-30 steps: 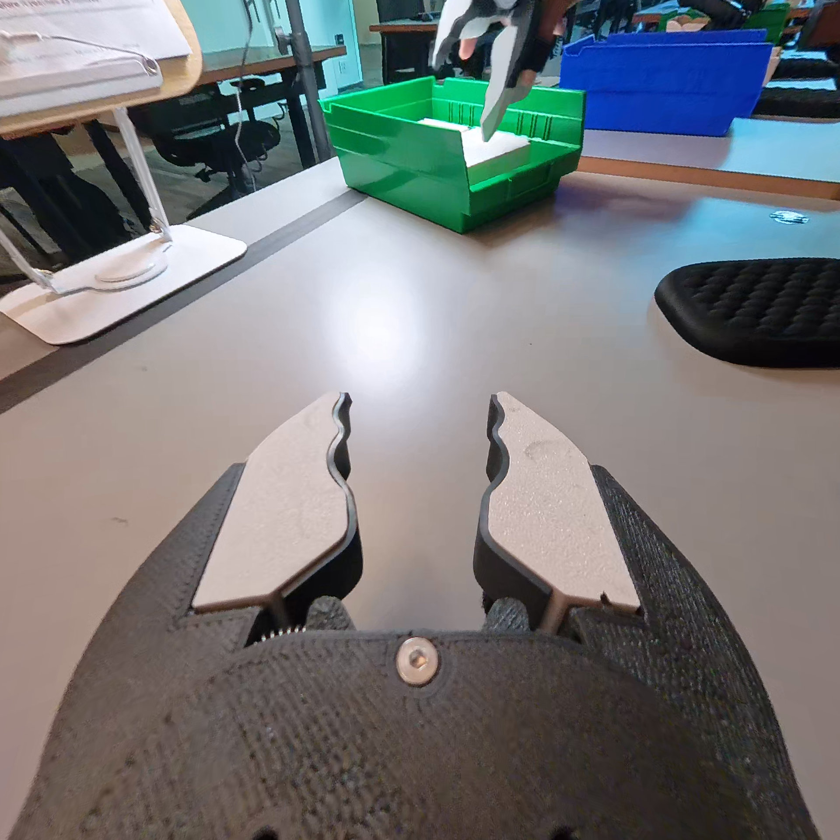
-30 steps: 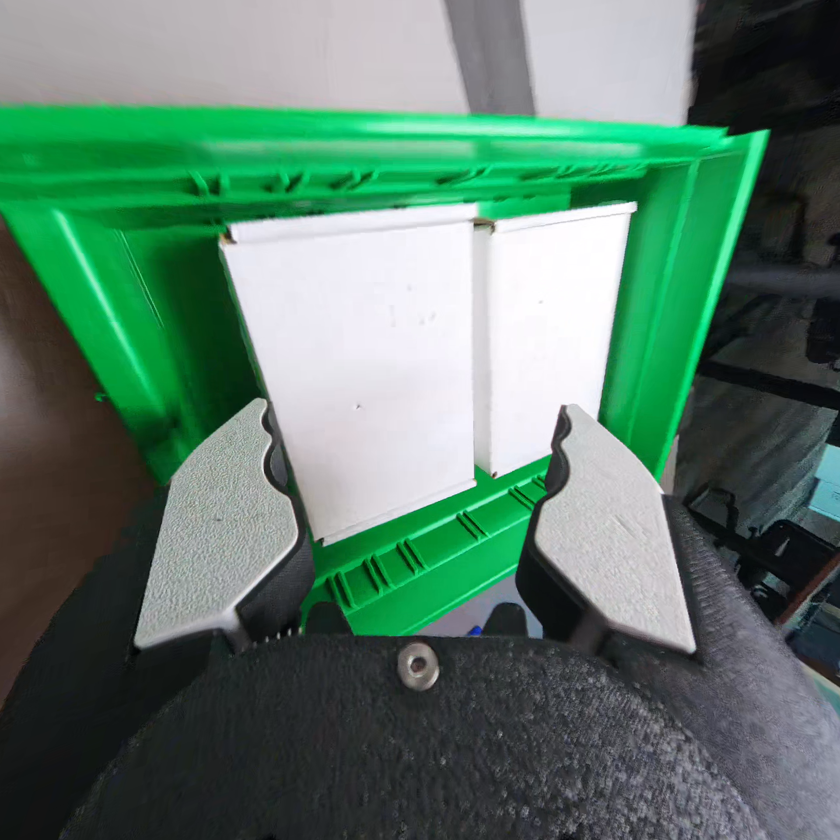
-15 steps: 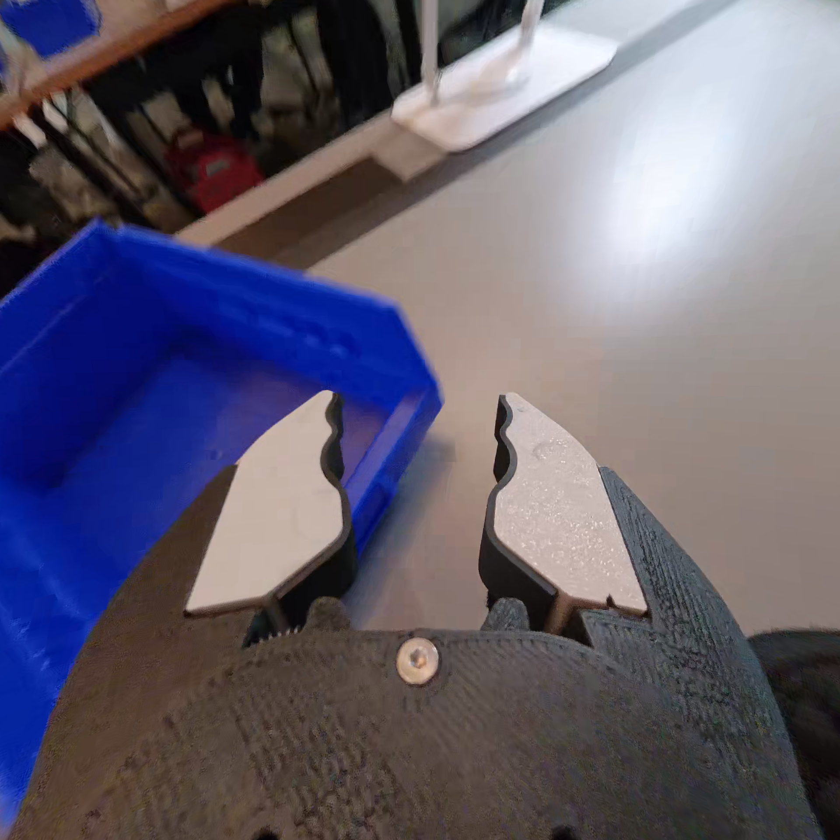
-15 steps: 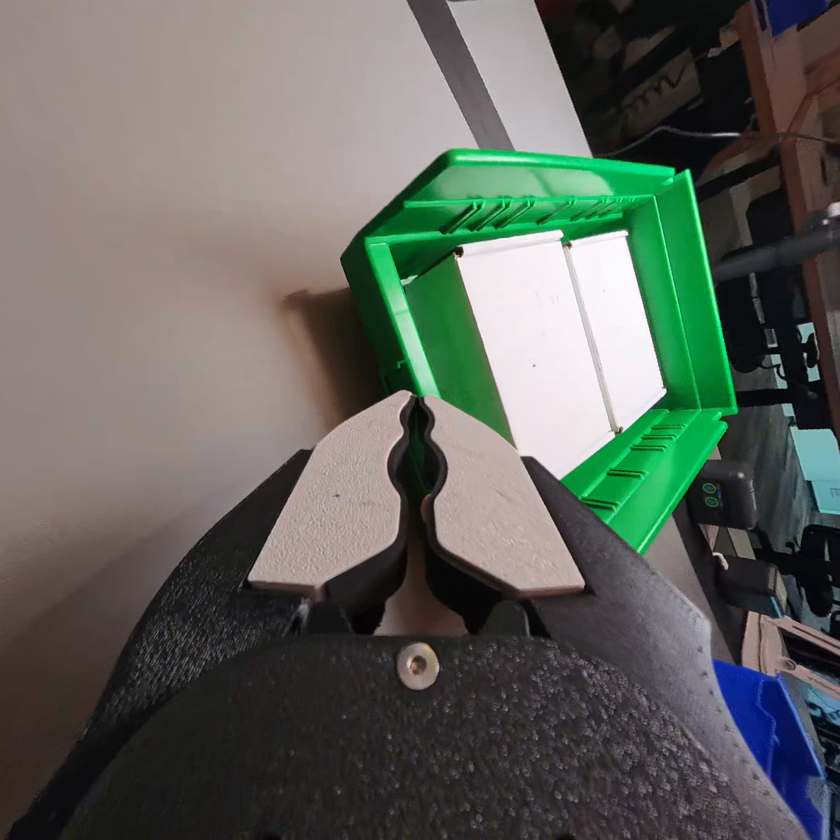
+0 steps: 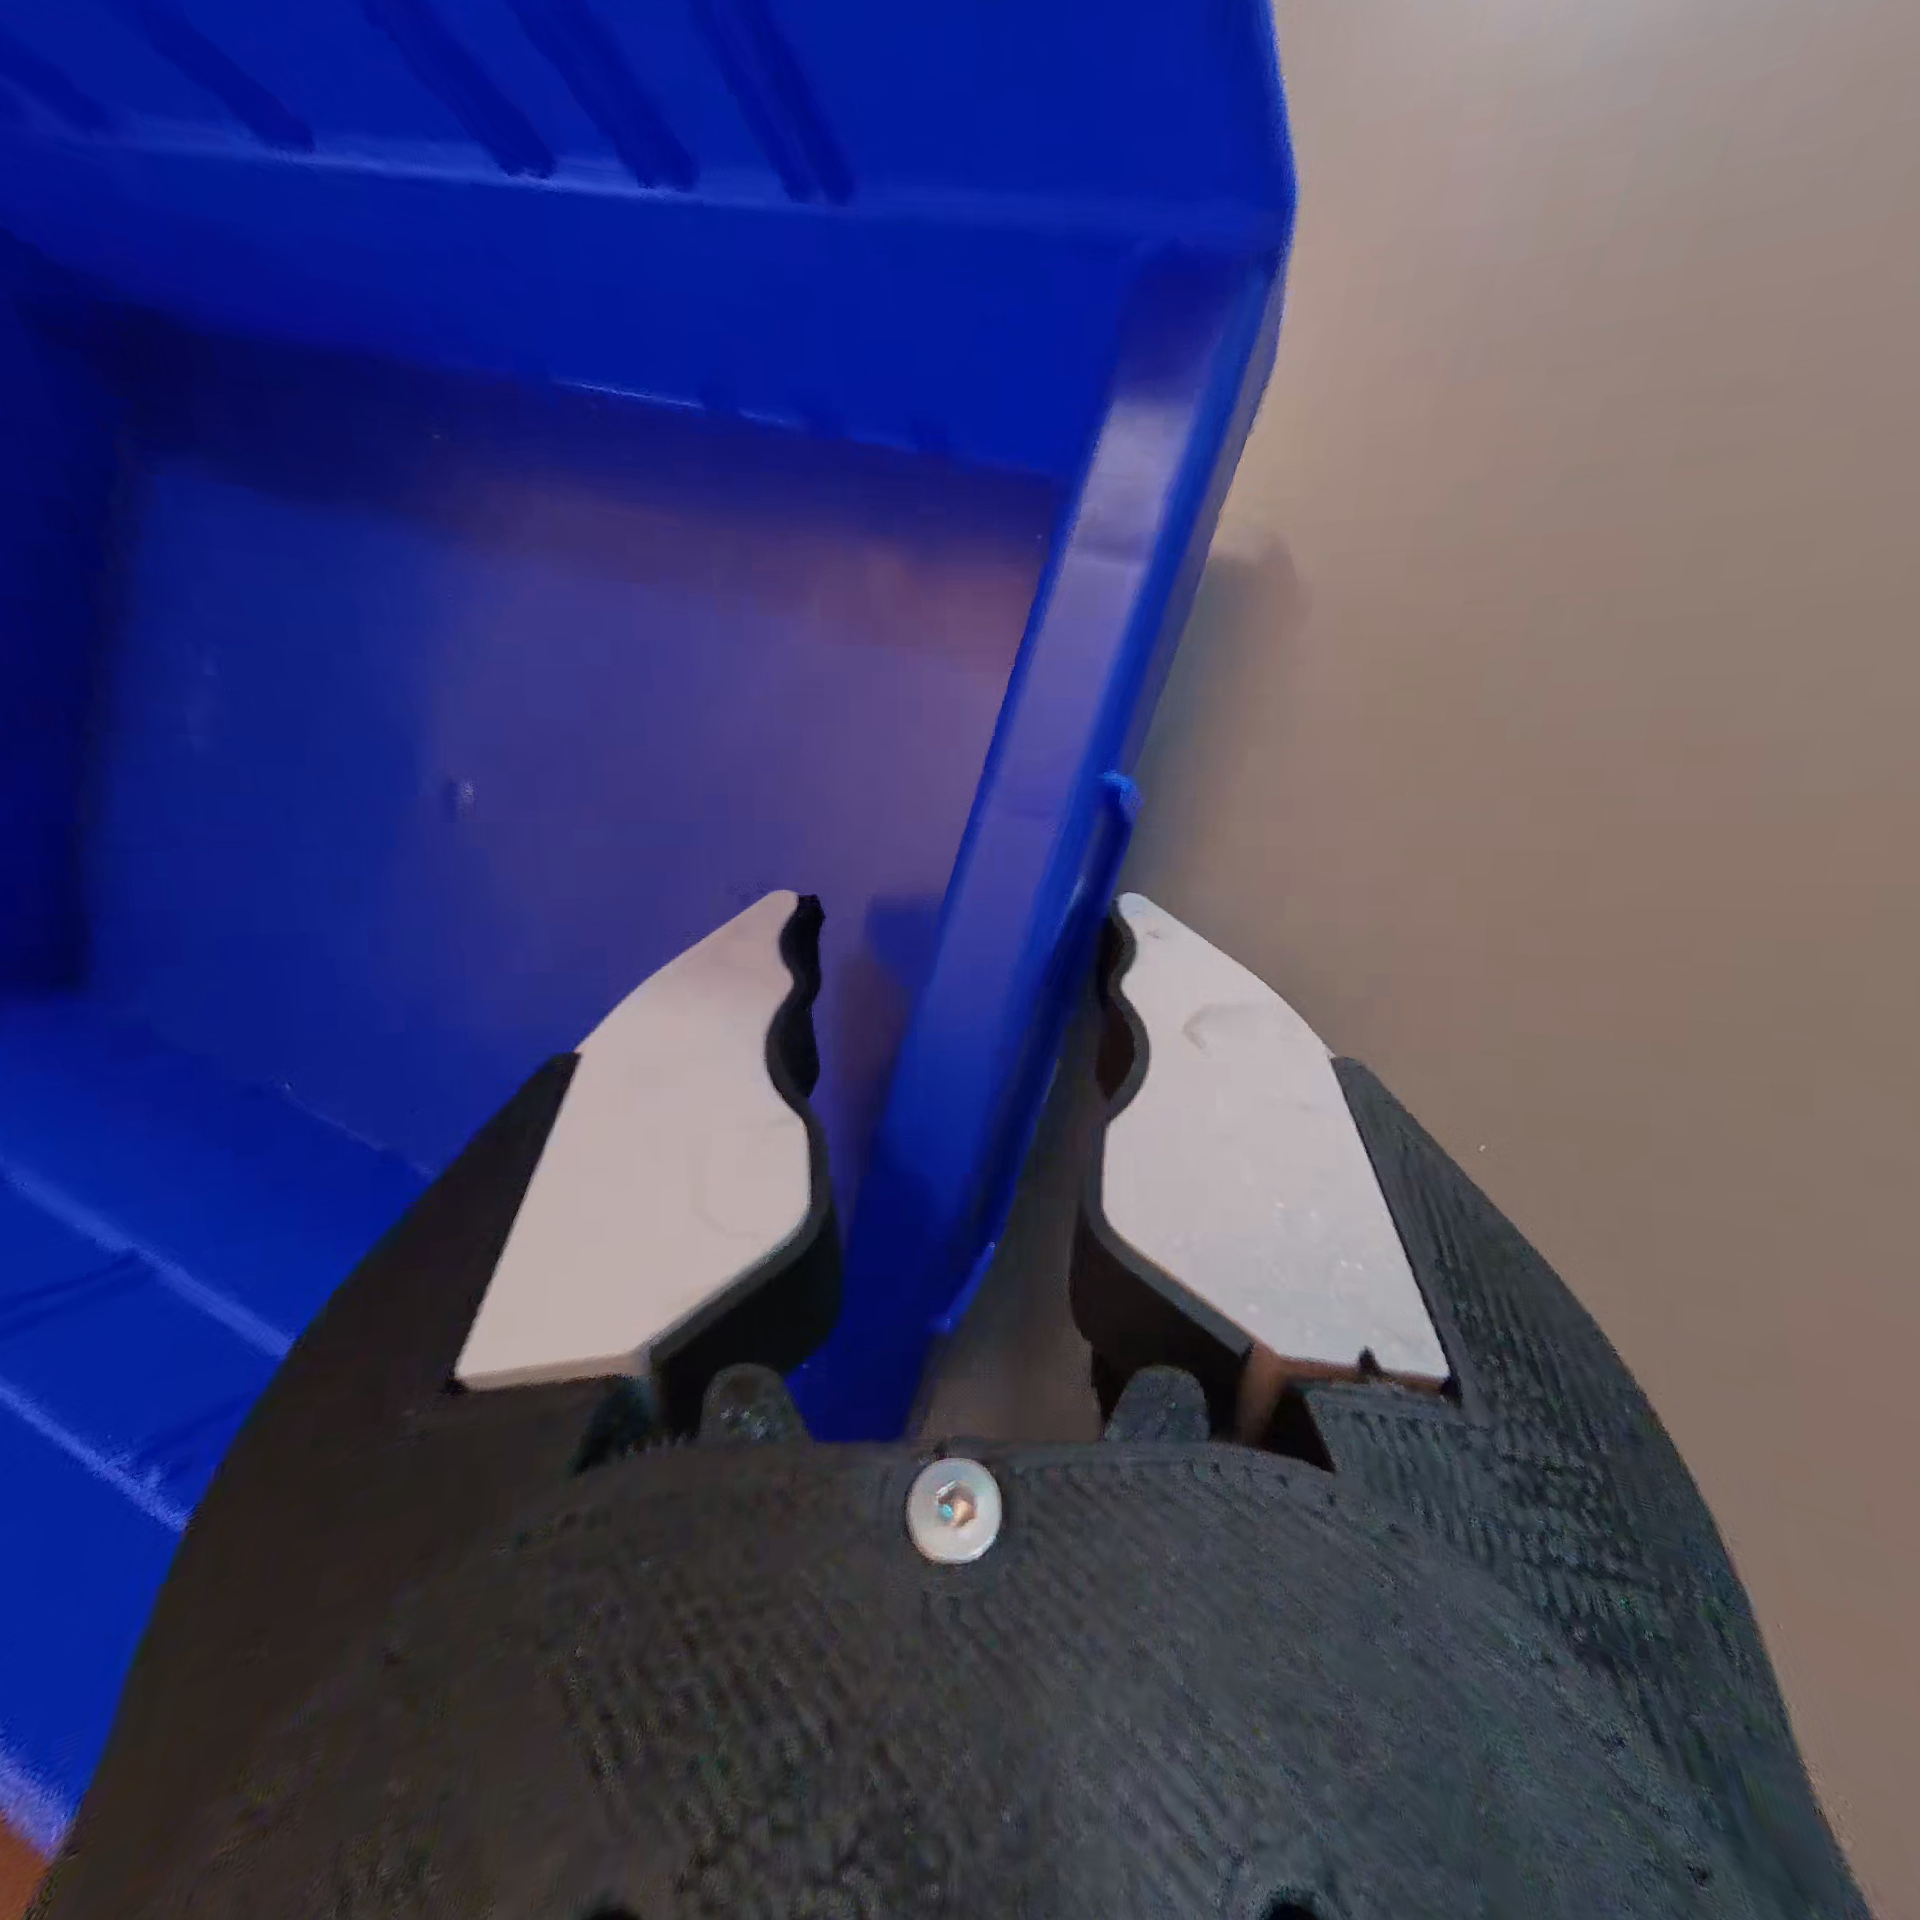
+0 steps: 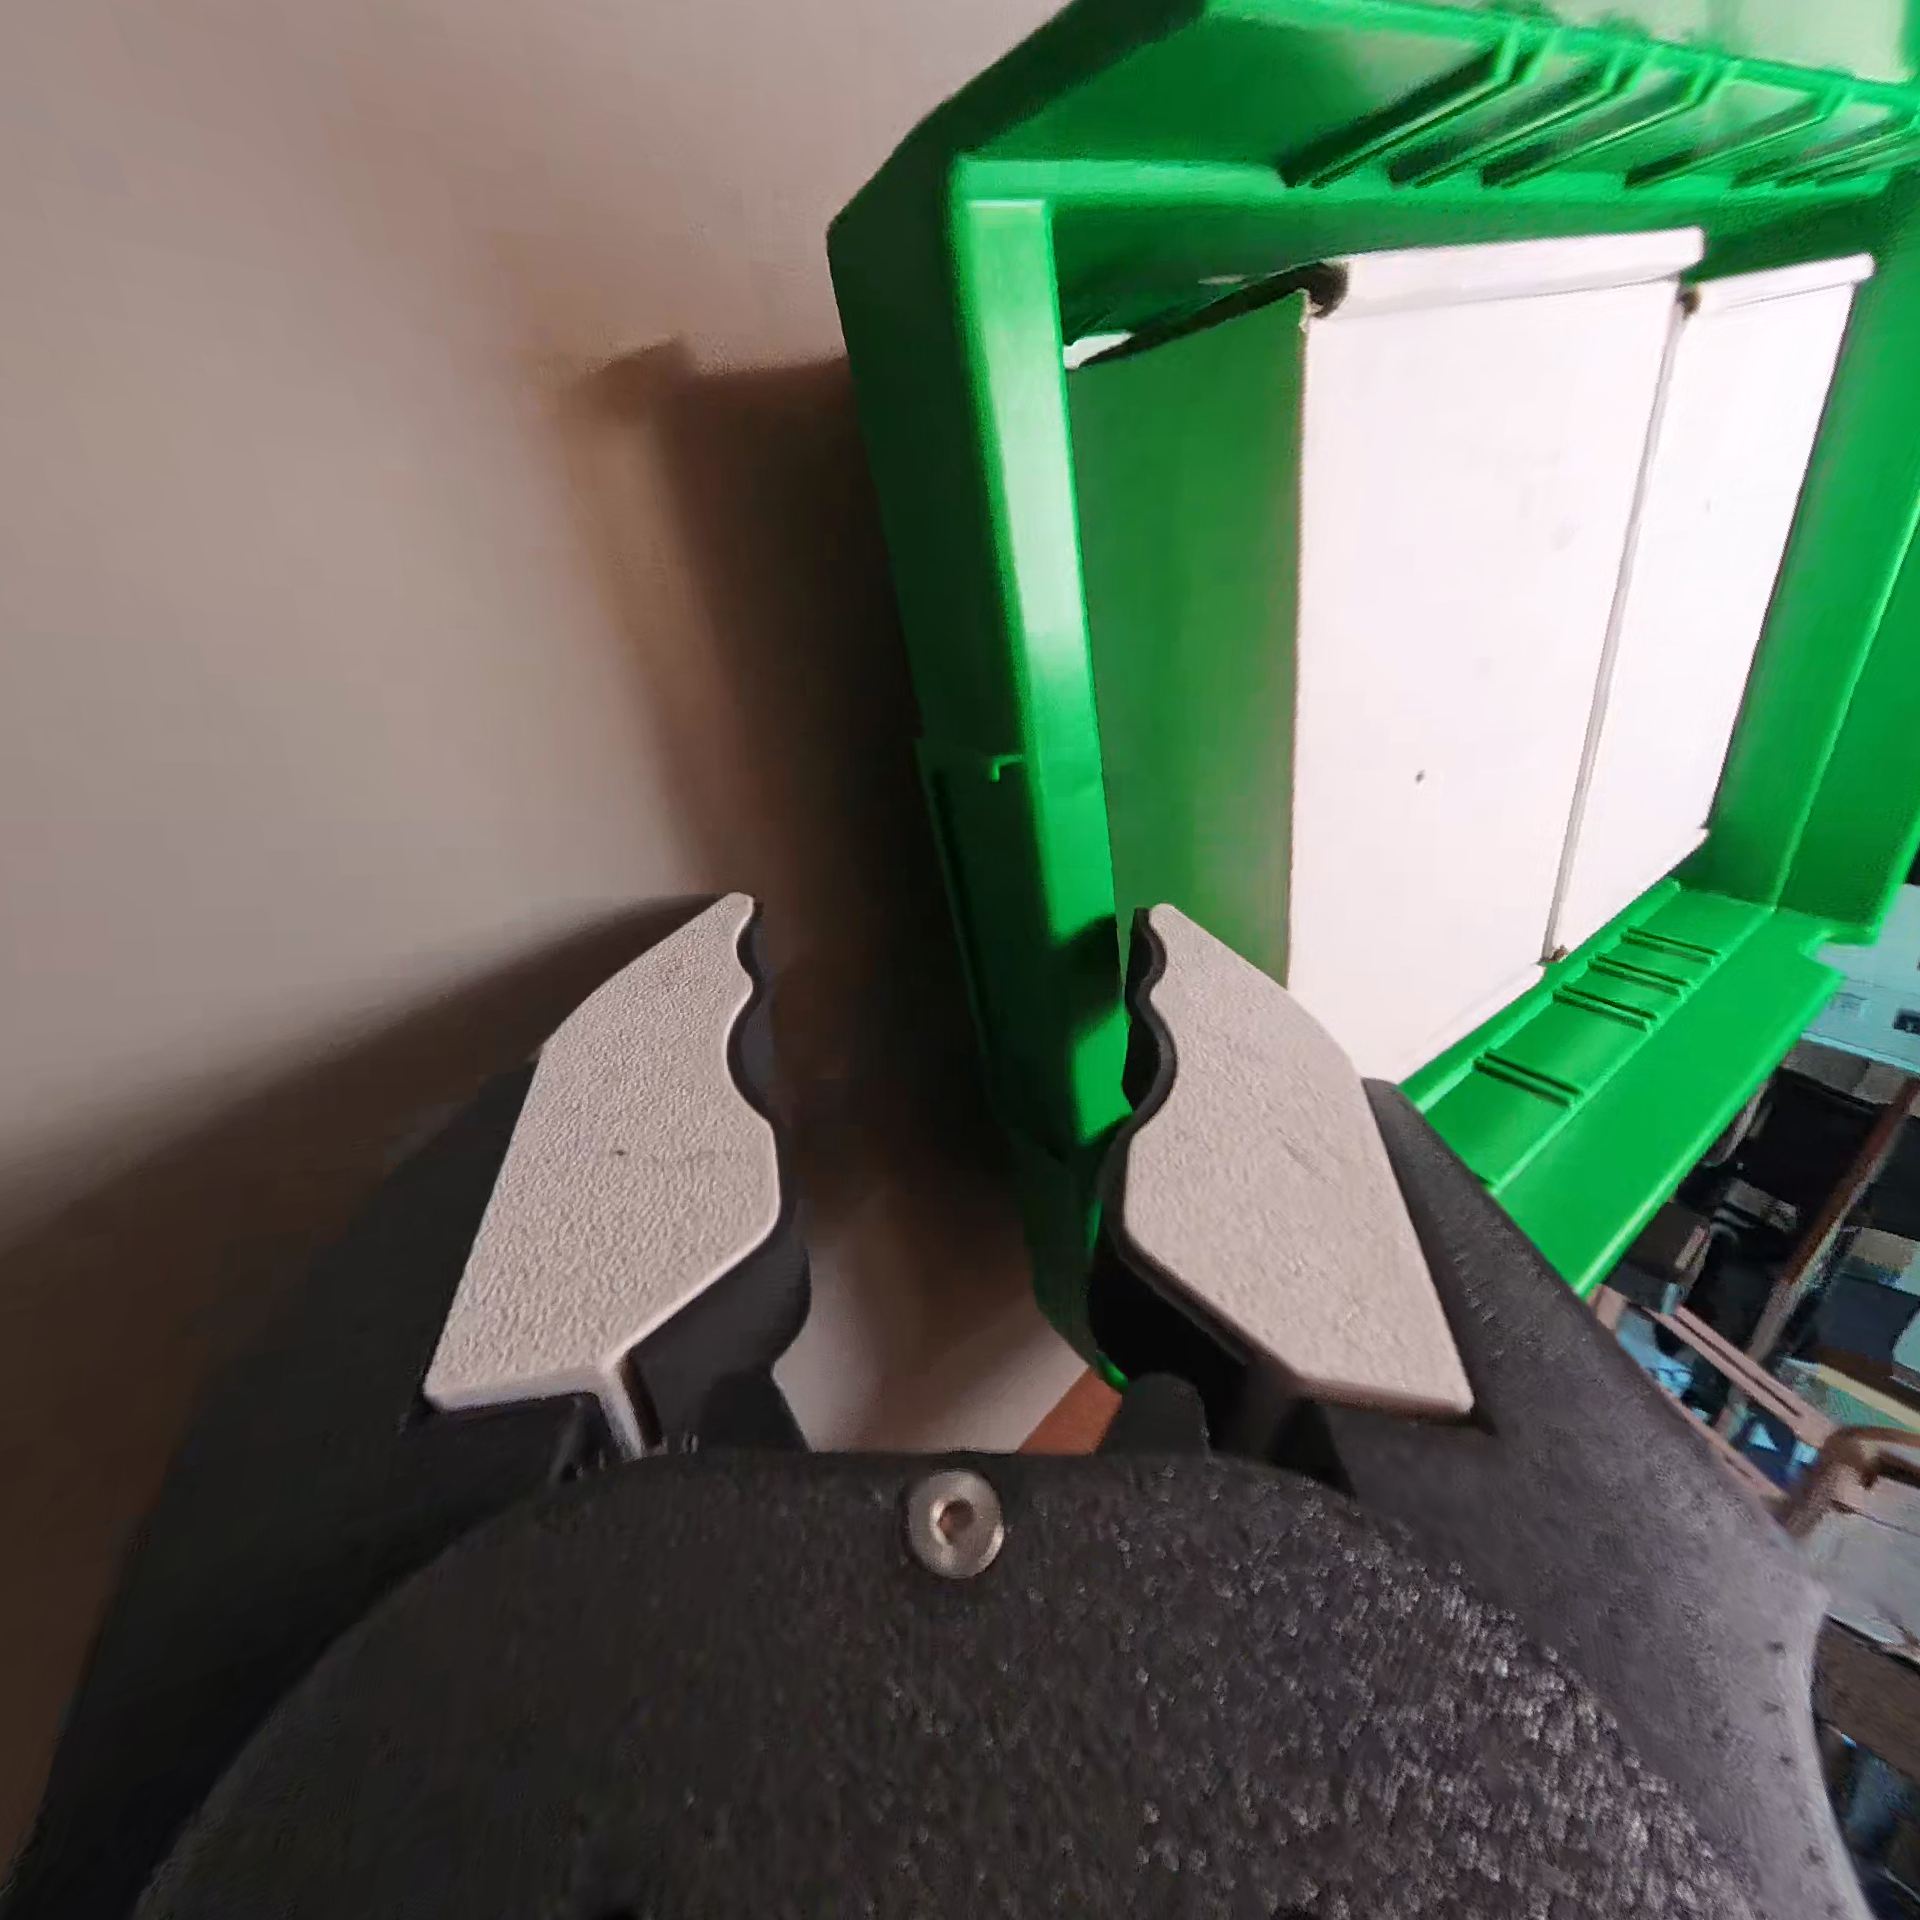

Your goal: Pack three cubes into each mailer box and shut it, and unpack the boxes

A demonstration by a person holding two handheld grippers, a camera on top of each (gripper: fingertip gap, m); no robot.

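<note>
In the left wrist view a blue bin fills the left and top. My left gripper is open and straddles the bin's right side wall: the left finger is inside, the right finger is outside against the wall. No cubes show in the part of the bin in view. In the right wrist view a green bin holds two shut white mailer boxes side by side. My right gripper is open and straddles the bin's left wall, right finger inside, left finger outside.
Both bins stand on a grey table, which also shows in the right wrist view. Past the green bin's low front lip, the table ends and dark furniture and clutter lie below. About 70 cm separates my left fingertips from my right.
My left gripper swung from the table to the blue bin and came down over its side wall. My right gripper left the boxes, shut, then opened again over the green bin's left wall.
</note>
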